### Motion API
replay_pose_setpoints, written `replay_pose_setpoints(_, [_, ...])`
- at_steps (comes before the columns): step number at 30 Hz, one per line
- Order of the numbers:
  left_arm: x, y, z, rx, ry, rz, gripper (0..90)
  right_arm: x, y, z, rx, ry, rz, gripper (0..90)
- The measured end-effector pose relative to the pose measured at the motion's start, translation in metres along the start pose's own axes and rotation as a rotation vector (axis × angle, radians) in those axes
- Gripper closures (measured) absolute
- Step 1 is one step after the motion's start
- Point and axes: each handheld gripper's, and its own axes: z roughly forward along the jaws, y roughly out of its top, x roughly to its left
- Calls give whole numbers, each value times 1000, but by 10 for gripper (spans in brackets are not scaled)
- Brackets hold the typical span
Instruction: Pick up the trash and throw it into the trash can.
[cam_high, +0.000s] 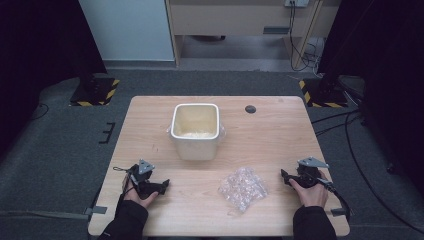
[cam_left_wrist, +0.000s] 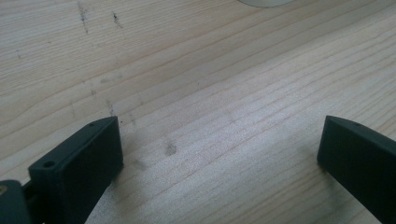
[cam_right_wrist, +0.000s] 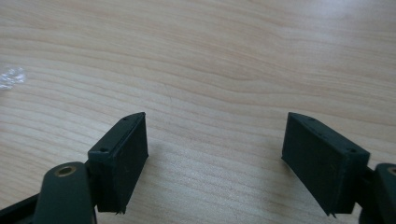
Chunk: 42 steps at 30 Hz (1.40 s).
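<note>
Tub mid-table w/ crinkled plastic wrap betw. left tongs & right tongs, both released.

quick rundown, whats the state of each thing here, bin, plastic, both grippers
white bin: upright, open top, pale contents at the bottom
clear plastic bag: crumpled, lying flat on the table, untouched
left gripper: open, empty, low over bare wood
right gripper: open, empty, low over bare wood
</note>
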Motion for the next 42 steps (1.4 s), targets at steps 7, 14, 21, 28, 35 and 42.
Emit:
replay_pose_setpoints(7, [0, 0, 0, 0, 0, 0, 0, -2, 5, -16, -90, -16, 32, 224])
replay_pose_setpoints(14, [0, 0, 0, 0, 0, 0, 0, -3, 15, -33, -176, -14, 52, 221])
replay_pose_setpoints(21, [0, 0, 0, 0, 0, 0, 0, -1, 27, -51, -248, -10, 59, 215])
replay_pose_setpoints(28, [0, 0, 0, 0, 0, 0, 0, 8, 38, -67, -294, 1, 27, 206])
replay_pose_setpoints(35, [0, 0, 0, 0, 0, 0, 0, 18, 47, -78, -335, 37, 0, 204])
replay_pose_setpoints(42, [0, 0, 0, 0, 0, 0, 0, 34, 56, -86, -348, 83, -36, 202])
